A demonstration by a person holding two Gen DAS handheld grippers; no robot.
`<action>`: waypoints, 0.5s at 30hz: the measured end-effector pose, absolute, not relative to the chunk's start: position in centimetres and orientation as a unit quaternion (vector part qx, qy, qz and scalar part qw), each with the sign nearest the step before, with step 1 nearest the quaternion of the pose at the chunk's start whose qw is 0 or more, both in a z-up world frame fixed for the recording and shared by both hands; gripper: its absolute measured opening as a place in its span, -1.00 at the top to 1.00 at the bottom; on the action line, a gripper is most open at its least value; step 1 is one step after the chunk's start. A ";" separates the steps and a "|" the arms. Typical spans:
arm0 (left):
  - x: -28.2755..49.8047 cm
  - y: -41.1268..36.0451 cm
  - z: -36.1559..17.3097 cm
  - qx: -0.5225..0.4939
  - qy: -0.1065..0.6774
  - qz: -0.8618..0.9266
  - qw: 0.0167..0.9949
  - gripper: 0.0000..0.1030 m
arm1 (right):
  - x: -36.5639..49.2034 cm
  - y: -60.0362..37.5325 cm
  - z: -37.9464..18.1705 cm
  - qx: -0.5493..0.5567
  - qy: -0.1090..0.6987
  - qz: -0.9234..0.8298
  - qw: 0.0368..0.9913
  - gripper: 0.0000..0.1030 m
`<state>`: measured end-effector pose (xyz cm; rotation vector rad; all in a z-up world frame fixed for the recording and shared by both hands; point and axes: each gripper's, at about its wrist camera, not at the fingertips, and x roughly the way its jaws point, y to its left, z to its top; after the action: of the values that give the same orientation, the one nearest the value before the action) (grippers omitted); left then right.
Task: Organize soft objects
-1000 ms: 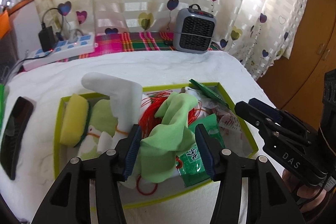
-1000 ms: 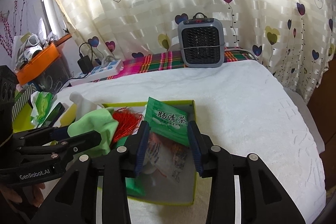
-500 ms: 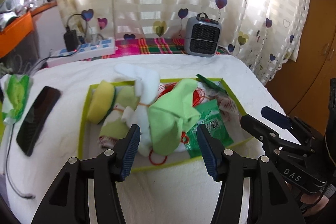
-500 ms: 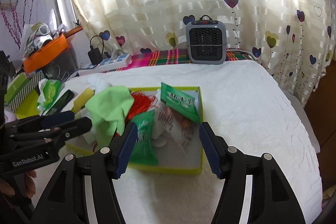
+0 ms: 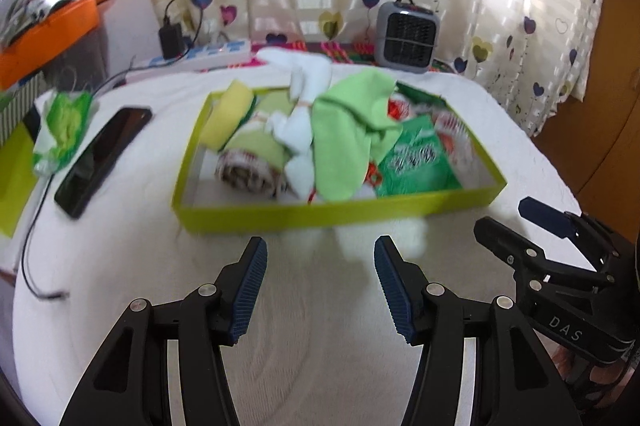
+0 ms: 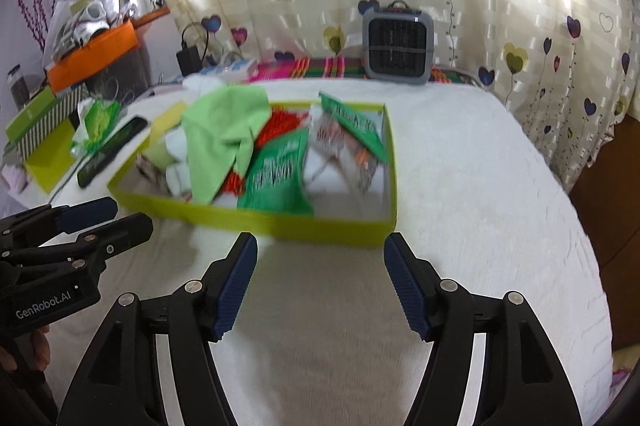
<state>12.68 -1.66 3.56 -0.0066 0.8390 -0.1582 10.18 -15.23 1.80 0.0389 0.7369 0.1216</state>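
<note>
Soft things, a green cloth (image 5: 344,134) and white cloth (image 5: 304,94) among them, lie heaped in the lime tray (image 5: 320,214) at twelve o'clock of both grippers. Left gripper (image 5: 320,282) and right gripper (image 6: 320,278) hover over the white bedspread (image 6: 480,206), fingers spread wide, holding nothing.

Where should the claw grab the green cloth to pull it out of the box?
Probably the raised fold at the top of the green cloth, coming straight down from above. It lies draped over the other things in the yellow-green box, so its top is free while the lower end tucks among packets.
</note>
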 end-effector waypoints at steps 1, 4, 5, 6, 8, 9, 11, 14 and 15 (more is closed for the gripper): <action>12.5 -1.6 3.2 -0.007 0.411 -0.077 0.908 -0.08 | 10.0 -15.2 1.4 0.019 0.364 0.062 0.929 -0.29; 11.9 -1.7 1.7 0.001 0.429 -0.071 0.900 -0.08 | 9.4 -15.1 0.6 0.019 0.375 0.068 0.924 -0.29; 11.8 -1.7 1.4 0.002 0.432 -0.069 0.899 -0.08 | 9.2 -15.1 0.4 0.017 0.377 0.066 0.924 -0.29; 11.6 -1.7 1.1 0.004 0.435 -0.069 0.898 -0.08 | 9.1 -15.0 0.3 0.015 0.376 0.064 0.924 -0.29; 11.4 -1.7 0.5 0.001 0.441 -0.068 0.895 -0.08 | 8.8 -14.9 0.1 0.010 0.381 0.061 0.923 -0.29; 11.4 -1.7 0.3 0.001 0.443 -0.066 0.894 -0.08 | 8.8 -14.8 -0.1 0.007 0.383 0.059 0.922 -0.29; 11.2 -1.6 0.1 0.003 0.441 -0.058 0.895 -0.08 | 8.7 -14.5 -0.4 -0.004 0.393 0.054 0.918 -0.29; 11.1 -1.5 -0.1 0.005 0.439 -0.052 0.897 -0.08 | 8.5 -14.3 -0.9 -0.020 0.402 0.045 0.914 -0.29; 11.1 -1.4 -0.1 0.005 0.439 -0.050 0.897 -0.08 | 8.4 -14.2 -1.0 -0.022 0.406 0.043 0.913 -0.29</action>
<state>11.13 -1.45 -0.14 0.0105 0.9085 -0.1033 8.38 -14.21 -1.03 -0.0453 0.8362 0.0882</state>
